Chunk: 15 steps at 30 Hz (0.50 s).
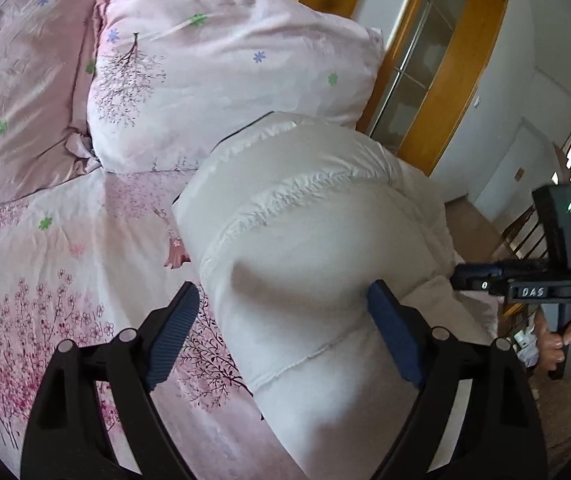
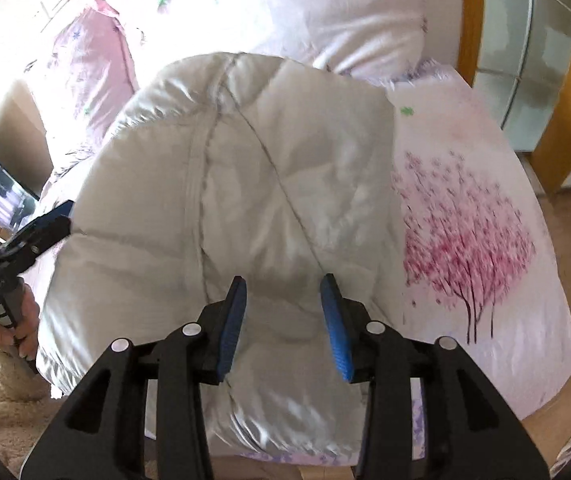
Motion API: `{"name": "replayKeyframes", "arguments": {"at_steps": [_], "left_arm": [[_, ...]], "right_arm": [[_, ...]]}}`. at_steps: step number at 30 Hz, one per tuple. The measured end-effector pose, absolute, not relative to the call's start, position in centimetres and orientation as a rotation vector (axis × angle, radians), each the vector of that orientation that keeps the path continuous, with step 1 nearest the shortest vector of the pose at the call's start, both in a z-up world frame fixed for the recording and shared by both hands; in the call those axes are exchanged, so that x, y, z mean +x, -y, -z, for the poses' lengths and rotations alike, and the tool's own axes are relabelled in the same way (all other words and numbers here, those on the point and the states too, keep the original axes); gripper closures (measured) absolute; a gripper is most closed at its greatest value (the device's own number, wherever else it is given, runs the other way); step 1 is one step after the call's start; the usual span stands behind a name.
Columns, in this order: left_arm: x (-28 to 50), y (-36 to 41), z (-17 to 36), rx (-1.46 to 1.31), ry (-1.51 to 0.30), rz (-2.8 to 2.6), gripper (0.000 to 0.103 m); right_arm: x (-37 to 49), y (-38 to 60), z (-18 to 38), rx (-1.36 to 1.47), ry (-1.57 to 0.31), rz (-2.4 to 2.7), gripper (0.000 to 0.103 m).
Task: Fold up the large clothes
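A white quilted puffer jacket (image 1: 309,248) lies bunched in a thick folded mound on the bed; it also fills the middle of the right wrist view (image 2: 245,184). My left gripper (image 1: 283,304) is open, its blue pads on either side of the jacket's near bulge, not clamped on it. My right gripper (image 2: 283,292) is open just above the jacket's near part. The right gripper also shows at the right edge of the left wrist view (image 1: 525,284), beside the jacket. The left gripper shows at the left edge of the right wrist view (image 2: 41,228), touching the jacket's side.
The bed has a pink cherry-blossom cover (image 1: 65,280). Two pink pillows (image 1: 221,72) lie at its head beyond the jacket. A wooden-framed glass door (image 1: 437,68) stands past the bed. The bed edge and floor (image 2: 565,248) are at the right.
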<state>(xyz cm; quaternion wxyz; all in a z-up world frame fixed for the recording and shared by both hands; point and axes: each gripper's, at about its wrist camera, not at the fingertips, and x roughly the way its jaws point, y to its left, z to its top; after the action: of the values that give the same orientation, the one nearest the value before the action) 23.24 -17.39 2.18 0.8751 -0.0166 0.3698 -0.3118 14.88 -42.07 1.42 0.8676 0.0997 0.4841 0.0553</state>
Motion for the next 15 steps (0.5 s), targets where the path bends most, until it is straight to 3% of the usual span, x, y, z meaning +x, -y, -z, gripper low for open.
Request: {"name": "replayKeyframes", "arguments": {"at_steps": [5, 8, 14, 15], "left_arm": [[22.8, 19.1, -1.7, 0.048, -0.768, 0.629, 0.015], [23.2, 19.7, -0.8, 0.021, -0.791, 0.634, 0.015], [25.0, 16.2, -0.6, -0.202, -0.901, 0.726, 0.015], [25.4, 15.7, -0.6, -0.229, -0.913, 0.731, 0.015]], "right_arm": [[16.0, 40.6, 0.5, 0.114, -1.088, -0.083, 0.063], [17.0, 41.9, 2.4, 0.199, -1.127, -0.09, 0.062], [16.1, 44.3, 1.7, 0.32, -1.109, -0.136, 0.06], [15.7, 45.2, 1.3, 0.361, -1.094, -0.141, 0.054]]}}
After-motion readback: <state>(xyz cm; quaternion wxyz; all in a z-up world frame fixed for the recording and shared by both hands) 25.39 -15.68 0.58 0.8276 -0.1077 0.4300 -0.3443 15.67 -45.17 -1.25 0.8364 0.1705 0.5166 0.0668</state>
